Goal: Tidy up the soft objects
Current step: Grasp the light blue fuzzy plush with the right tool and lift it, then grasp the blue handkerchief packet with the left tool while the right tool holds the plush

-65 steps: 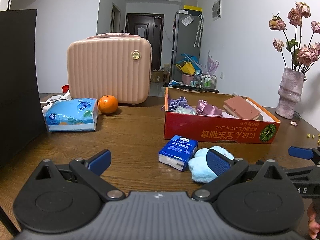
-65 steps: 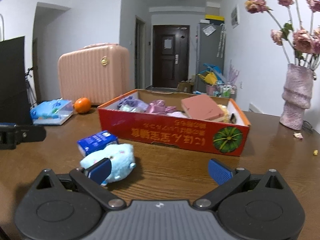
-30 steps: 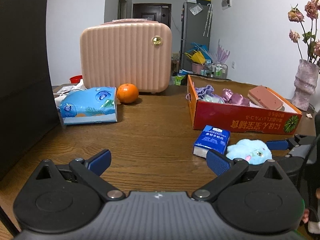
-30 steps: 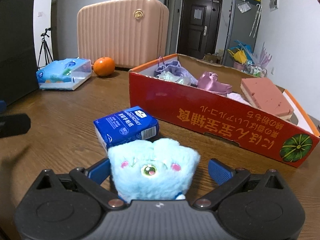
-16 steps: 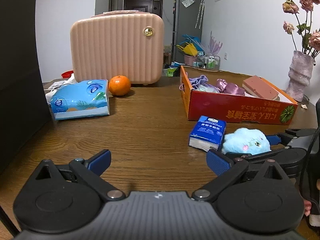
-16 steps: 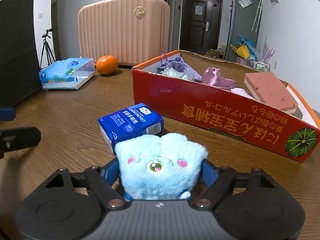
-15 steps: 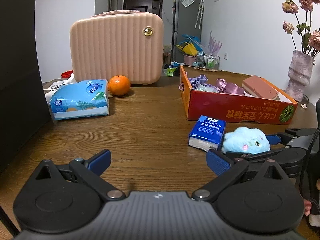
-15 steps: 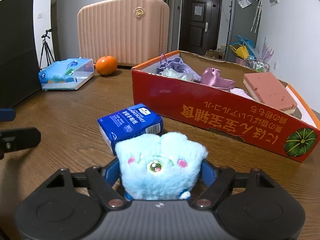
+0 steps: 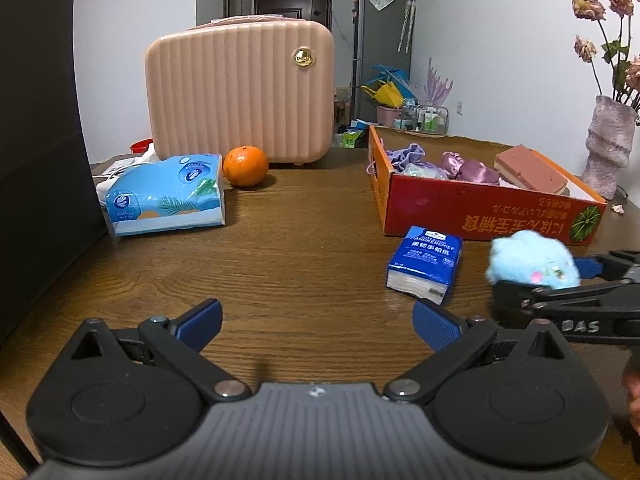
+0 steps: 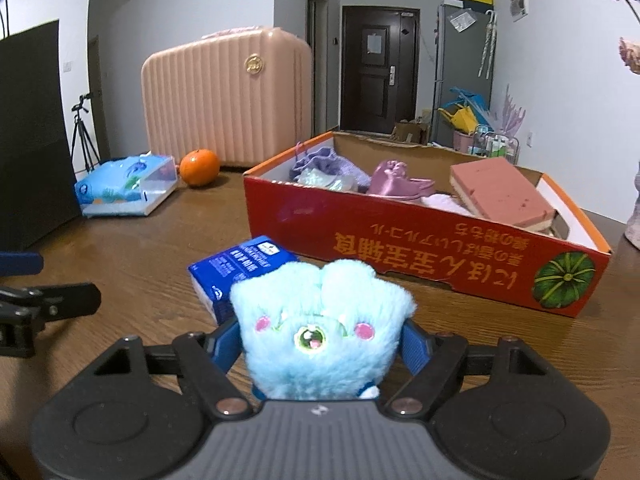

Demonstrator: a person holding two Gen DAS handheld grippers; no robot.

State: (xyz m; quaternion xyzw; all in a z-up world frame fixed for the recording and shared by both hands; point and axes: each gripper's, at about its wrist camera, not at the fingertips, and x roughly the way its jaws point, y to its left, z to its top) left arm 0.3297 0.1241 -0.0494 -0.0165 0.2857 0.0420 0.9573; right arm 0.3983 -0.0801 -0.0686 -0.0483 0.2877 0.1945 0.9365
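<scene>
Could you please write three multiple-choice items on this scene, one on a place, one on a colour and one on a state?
1. Where is the orange?
A. In the red box
B. On the table beside the tissue pack
C. In the left gripper

2. What colour is the plush toy?
A. Light blue
B. Yellow
C. Black

3. How does the right gripper stand?
A. Open and empty
B. Closed on the plush toy
C. Closed on the handkerchief pack

Key: 1 B, it sits by the tissue pack on the table; 2 A, its fur is pale blue; 3 B, both pads press its sides.

Vase (image 10: 634, 220) cut off by right edge.
</scene>
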